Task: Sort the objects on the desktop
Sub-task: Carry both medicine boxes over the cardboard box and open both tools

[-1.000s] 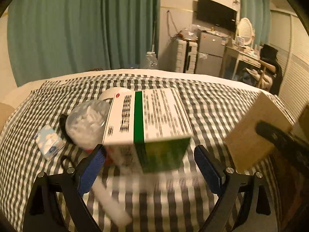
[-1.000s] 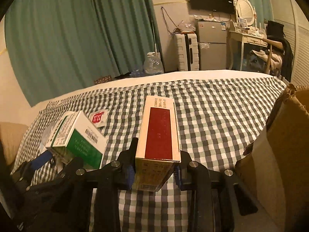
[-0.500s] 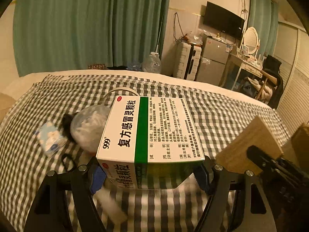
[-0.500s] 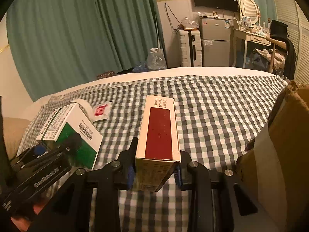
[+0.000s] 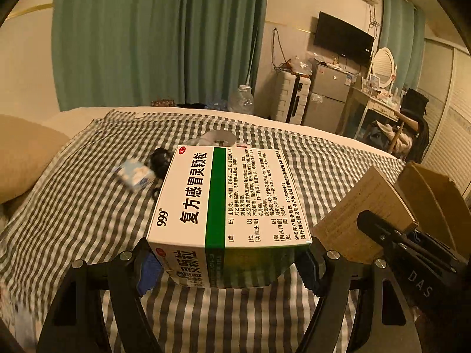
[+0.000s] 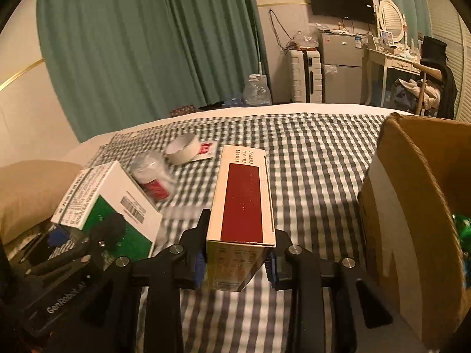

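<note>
**Both boxes gripped, carry toward carton**

Left gripper (image 5: pixel 228 267) jaws clamped the green-striped medicine box (image 5: pixel 226 200); right gripper (image 6: pixel 235 260) jaws clamped the red-panelled box (image 6: pixel 243 203), both above the checked bed (image 6: pixel 309 158). Advice: keep level, clear the cardboard carton (image 6: pixel 412 220) rim before releasing.

Green curtains (image 5: pixel 159 38) behind; wall-mounted television (image 6: pixel 341 0); white suitcase (image 6: pixel 304 76) beside grey fridge (image 6: pixel 341 67); oval mirror (image 5: pixel 382 64) on dressing table; water jug (image 6: pixel 256 91) on floor.
</note>
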